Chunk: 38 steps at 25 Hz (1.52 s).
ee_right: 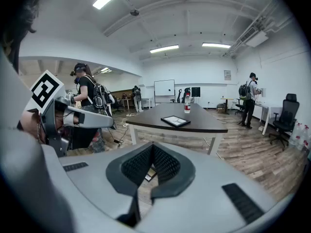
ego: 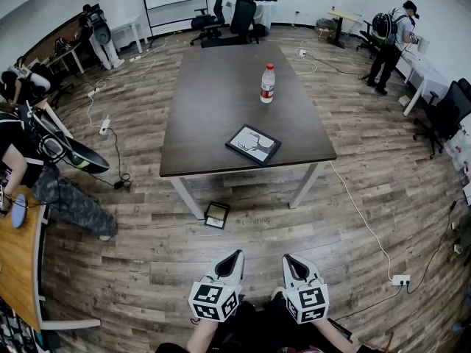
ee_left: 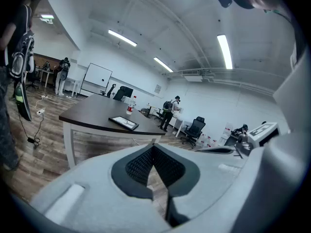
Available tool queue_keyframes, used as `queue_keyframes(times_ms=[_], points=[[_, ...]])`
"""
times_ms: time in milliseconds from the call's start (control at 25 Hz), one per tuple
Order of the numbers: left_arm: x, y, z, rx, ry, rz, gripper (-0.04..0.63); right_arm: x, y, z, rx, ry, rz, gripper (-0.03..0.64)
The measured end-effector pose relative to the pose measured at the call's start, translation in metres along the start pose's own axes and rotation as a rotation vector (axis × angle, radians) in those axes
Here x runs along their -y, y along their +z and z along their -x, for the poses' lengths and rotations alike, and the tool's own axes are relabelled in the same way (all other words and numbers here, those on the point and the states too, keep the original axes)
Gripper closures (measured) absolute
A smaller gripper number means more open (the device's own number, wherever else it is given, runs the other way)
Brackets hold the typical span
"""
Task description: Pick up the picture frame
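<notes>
Timber flooring (ego: 147,271) runs across the whole room. Far to the left a light wooden desk (ego: 18,256) sits at the edge, with a person in dark clothes (ego: 22,149) beside it. Next comes the left gripper (ego: 235,255), low over the floor and well short of the table, its jaws pressed together with nothing between them. Ahead of it a small dark-framed picture (ego: 216,215) lies on the floor by the table's near left leg. The dark table (ego: 213,87) stands mid-room, and the picture frame (ego: 252,144) lies flat on it near the front edge, toward the right corner, a black border round a pale print. A clear bottle with a red cap (ego: 268,83) stands upright further back, well apart from the frame. The right gripper (ego: 289,259) hangs just beside the left one, likewise pinched together and empty. Right of that a white power strip (ego: 401,279) lies on the floor, and a person with a backpack (ego: 388,39) stands by the far right wall.
</notes>
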State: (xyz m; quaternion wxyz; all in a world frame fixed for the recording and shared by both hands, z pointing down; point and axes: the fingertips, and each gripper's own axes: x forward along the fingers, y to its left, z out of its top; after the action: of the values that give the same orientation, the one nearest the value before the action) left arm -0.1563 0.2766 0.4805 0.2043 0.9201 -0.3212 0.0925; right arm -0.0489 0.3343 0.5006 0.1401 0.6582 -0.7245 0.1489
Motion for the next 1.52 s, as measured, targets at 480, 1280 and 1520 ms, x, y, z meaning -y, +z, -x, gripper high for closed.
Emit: queue_keyframes(times_ms=[480,1280,1520], points=[[-0.013,-0.003,0.036,-0.002,-0.051,-0.049,0.586,-0.035,0.000,0.007,0.035,-0.088,-0.097,0.611],[-0.039,-0.004,0.014,-0.015,0.001,-0.035,0.586,-0.026,-0.003,-0.036,0.011,-0.021,-0.109,0.611],[-0.055,0.018,-0.026,0.004,0.076,-0.019,0.586,0.006,0.023,-0.084,0.017,0.052,-0.080,0.611]])
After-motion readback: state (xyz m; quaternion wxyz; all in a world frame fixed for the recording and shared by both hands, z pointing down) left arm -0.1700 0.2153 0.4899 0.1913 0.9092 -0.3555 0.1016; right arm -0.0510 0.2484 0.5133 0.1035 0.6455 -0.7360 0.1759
